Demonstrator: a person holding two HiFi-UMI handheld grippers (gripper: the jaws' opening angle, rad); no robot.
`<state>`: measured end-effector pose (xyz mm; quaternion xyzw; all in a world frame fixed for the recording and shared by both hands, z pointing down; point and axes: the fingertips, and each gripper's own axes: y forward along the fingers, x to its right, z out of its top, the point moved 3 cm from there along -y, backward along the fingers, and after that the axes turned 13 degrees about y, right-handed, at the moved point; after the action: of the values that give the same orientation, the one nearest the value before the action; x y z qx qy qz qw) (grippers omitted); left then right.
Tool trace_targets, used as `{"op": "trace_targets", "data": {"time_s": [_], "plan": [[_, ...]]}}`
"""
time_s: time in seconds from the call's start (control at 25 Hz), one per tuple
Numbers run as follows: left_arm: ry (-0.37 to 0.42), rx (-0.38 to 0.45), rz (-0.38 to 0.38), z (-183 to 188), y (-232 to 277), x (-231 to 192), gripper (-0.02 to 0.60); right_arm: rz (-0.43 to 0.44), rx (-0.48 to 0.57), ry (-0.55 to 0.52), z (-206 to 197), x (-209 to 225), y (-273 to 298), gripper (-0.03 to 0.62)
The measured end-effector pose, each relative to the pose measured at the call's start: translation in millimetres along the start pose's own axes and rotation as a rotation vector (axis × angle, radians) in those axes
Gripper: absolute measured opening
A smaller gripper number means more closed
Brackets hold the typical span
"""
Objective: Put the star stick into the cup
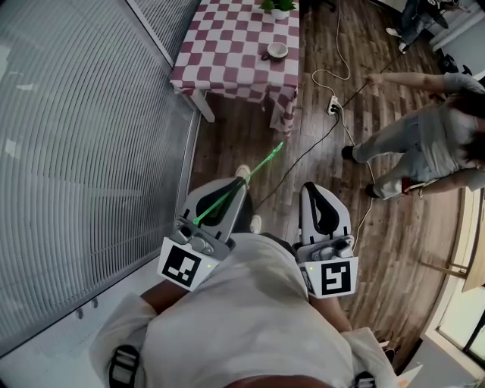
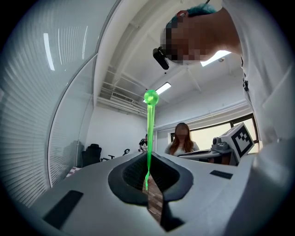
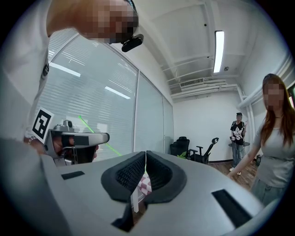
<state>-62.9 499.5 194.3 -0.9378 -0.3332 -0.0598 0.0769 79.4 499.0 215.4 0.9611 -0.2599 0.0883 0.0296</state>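
Note:
A thin green star stick (image 1: pixel 251 171) (image 2: pixel 149 133) is clamped in my left gripper (image 1: pixel 241 183) (image 2: pixel 148 156). It juts out past the jaws towards the table, its far end showing as a round green blob. The cup (image 1: pixel 277 51), white with a dark inside, stands on the red-and-white checked table (image 1: pixel 227 53) well ahead of both grippers. My right gripper (image 1: pixel 312 188) (image 3: pixel 145 154) is held level beside the left one, its pads pressed together with nothing between them. In the right gripper view the left gripper (image 3: pixel 76 138) and the star stick (image 3: pixel 113 150) show at the left.
A glass wall with blinds (image 1: pixel 76 151) runs along the left. A cable and a power strip (image 1: pixel 333 107) lie on the wooden floor ahead. A person (image 1: pixel 424 144) leans in at the right. A potted plant (image 1: pixel 279 7) stands on the table. Office chairs (image 3: pixel 184 147) stand farther back.

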Motion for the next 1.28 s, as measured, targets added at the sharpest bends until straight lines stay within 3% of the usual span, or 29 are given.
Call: {"op": "trace_targets", "data": {"time_s": [0.68, 1.28], "plan": [[-0.017, 0.003, -0.008, -28, 75, -101, 0.037, -0.011, -0.021, -0.011, 5, 34, 122, 0.032], [-0.044, 0.009, -0.075, -58, 150, -203, 0.037, -0.054, -0.035, -0.044, 15, 57, 243, 0.032]]}}
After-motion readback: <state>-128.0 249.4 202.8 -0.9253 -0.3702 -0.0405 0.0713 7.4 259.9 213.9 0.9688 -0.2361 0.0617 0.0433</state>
